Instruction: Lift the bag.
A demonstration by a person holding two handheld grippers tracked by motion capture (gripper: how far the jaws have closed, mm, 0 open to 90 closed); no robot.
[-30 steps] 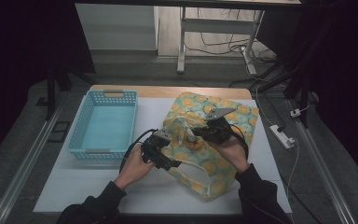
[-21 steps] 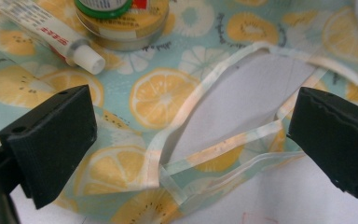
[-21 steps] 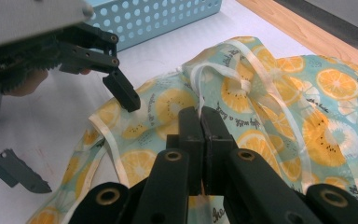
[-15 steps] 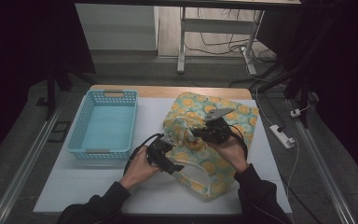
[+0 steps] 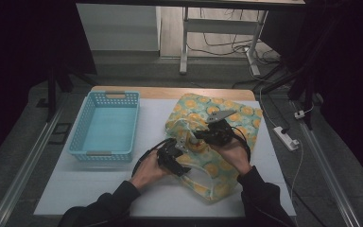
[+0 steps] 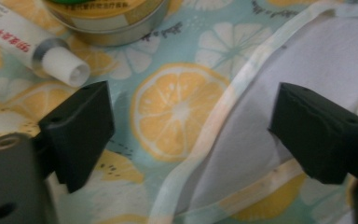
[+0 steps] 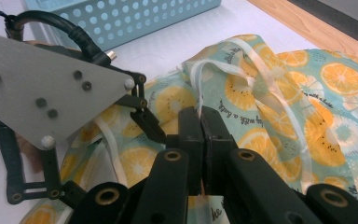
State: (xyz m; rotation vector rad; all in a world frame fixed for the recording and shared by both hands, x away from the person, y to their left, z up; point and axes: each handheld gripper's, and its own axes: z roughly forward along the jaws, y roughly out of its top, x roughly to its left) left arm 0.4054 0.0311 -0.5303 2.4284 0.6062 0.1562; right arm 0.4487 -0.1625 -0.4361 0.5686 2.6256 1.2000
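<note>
On a white worktop in a dim room, the lemon-print bag lies at 3 o'clock of the blue basket; the right gripper pinches its strap while the left gripper, lowered, has just been closing, jaws wide astride the bag's rim.

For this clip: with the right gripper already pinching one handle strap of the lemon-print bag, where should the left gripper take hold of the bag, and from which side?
Probably the pale trim band at the bag's mouth, beside the printed lemon. It lies between the left gripper's open jaws, which have just been closing. Coming from above, one jaw goes on the printed outside and one on the pale lining. The right gripper holds the handle strap raised, lifting that edge of the lemon-print bag.
</note>
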